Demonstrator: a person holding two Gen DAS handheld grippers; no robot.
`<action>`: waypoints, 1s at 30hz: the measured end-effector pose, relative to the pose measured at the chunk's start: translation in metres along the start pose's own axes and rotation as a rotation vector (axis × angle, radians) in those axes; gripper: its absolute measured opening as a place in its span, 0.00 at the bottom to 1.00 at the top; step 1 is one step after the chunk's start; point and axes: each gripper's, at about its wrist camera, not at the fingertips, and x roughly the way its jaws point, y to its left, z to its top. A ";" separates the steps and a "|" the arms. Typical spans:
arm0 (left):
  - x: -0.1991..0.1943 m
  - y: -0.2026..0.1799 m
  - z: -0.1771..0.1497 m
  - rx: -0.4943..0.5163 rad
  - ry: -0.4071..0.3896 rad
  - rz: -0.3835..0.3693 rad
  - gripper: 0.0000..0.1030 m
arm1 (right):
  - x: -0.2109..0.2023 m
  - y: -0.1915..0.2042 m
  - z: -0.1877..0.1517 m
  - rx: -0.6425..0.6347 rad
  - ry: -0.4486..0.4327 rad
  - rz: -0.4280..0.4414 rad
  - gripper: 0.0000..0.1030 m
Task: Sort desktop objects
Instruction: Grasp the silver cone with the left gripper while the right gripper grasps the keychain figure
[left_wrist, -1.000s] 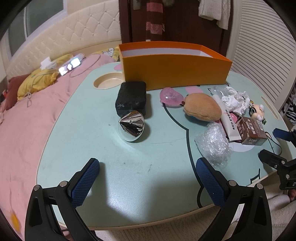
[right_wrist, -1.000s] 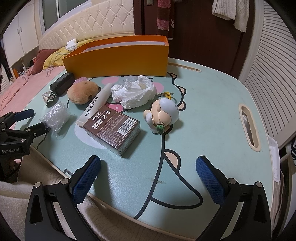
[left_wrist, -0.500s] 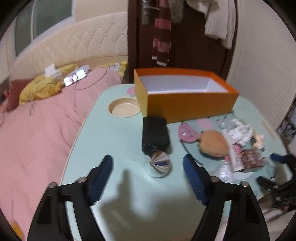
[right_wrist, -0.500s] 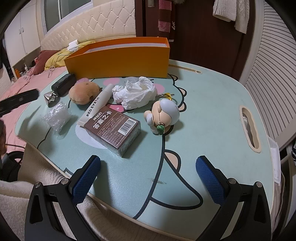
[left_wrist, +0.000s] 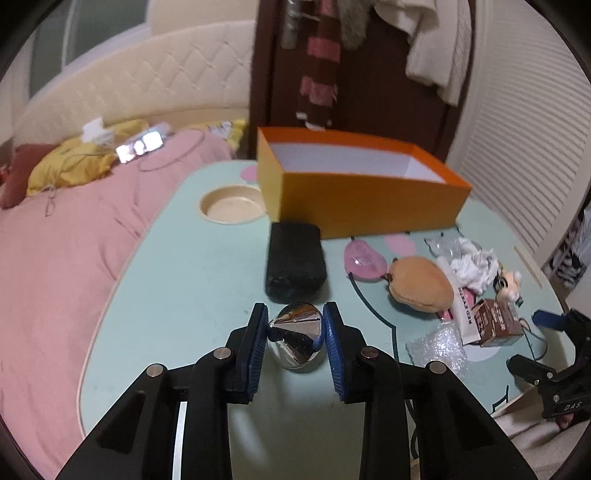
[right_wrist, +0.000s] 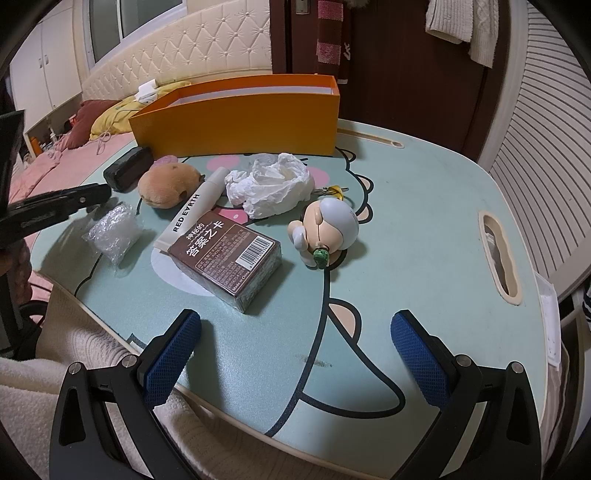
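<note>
You have a mirror-bright metal cone (left_wrist: 295, 334), glossy and faceted, between fingers (left_wrist: 258, 347) faced with rough blue textured pads on matt black plastic arms. The surface (right_wrist: 406, 206) is smooth, matt mint with printed artwork. The box (left_wrist: 362, 199) looks like matt orange card, white inside. The black block (left_wrist: 295, 264) is coarse and dull. The plush toy (right_wrist: 168, 184) is soft fabric; the tissue (right_wrist: 269, 184) crumpled paper; the bubble wrap (right_wrist: 114, 230) clear plastic; the figurine (right_wrist: 328, 229) smooth plastic.
</note>
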 end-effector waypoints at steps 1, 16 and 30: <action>-0.004 0.001 -0.002 -0.009 -0.020 0.003 0.28 | -0.001 0.000 0.000 0.001 0.001 0.001 1.00; -0.032 -0.025 -0.008 0.082 -0.159 -0.055 0.28 | -0.031 -0.026 0.029 0.141 -0.226 0.036 0.89; -0.029 -0.016 -0.006 0.035 -0.152 -0.048 0.28 | 0.012 -0.022 0.039 0.109 -0.096 -0.018 0.43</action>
